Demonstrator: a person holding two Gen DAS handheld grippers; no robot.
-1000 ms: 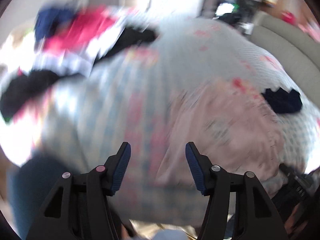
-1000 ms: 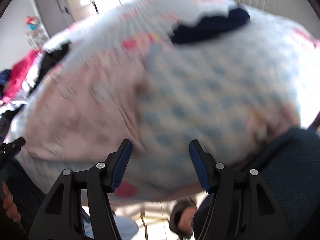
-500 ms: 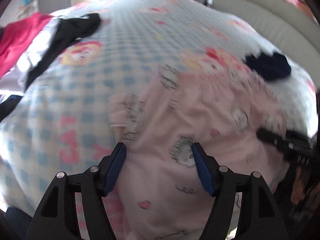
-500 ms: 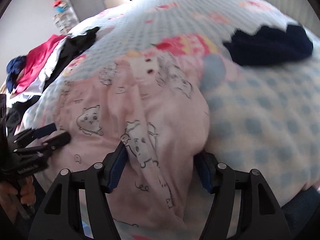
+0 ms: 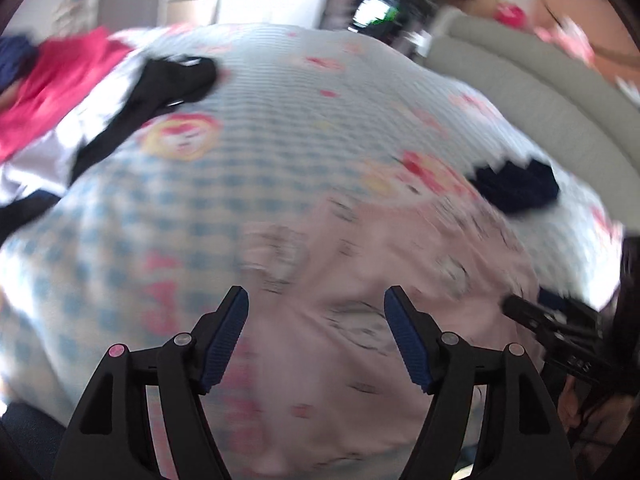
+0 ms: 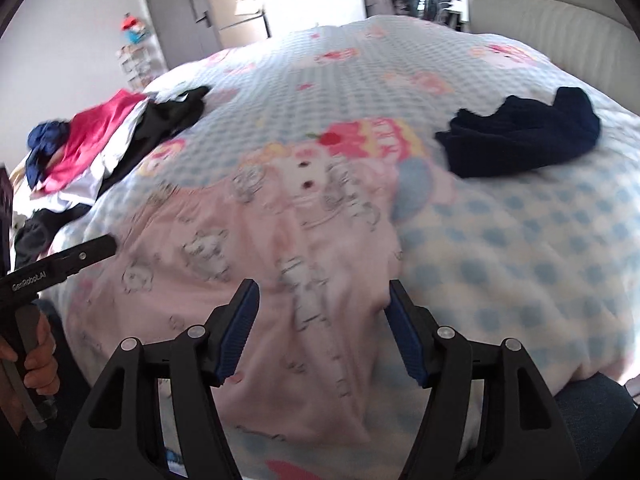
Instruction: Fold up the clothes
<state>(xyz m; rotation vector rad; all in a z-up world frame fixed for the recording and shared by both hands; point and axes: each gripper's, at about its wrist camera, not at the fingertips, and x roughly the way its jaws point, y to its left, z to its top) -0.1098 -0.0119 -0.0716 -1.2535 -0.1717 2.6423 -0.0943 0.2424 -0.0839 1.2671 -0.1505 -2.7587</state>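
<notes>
A pale pink garment (image 5: 360,280) (image 6: 240,264) printed with cartoon cats lies spread over the near edge of a blue-checked bed cover (image 5: 248,92) (image 6: 520,248). My left gripper (image 5: 316,334) hovers open above the garment's left part, nothing between its blue pads. Open too, my right gripper (image 6: 320,330) hangs over the garment's right part, a fold of pink cloth showing between its fingers but not pinched. The left gripper's black tip (image 6: 84,254) shows at the left of the right wrist view, and the right gripper's tip (image 5: 536,314) at the right of the left wrist view.
A crumpled dark navy garment (image 6: 520,140) (image 5: 516,188) lies beyond the pink one, to the right. A heap of red, white, black and blue clothes (image 6: 92,148) (image 5: 80,92) sits at the bed's far left. A grey padded headboard (image 5: 540,80) runs along the right. A hand (image 6: 36,364) holds the left gripper's handle.
Both views have pulled back and up from the pink garment, which now lies flatter with less bunching under the right gripper. Both grippers stay open.
</notes>
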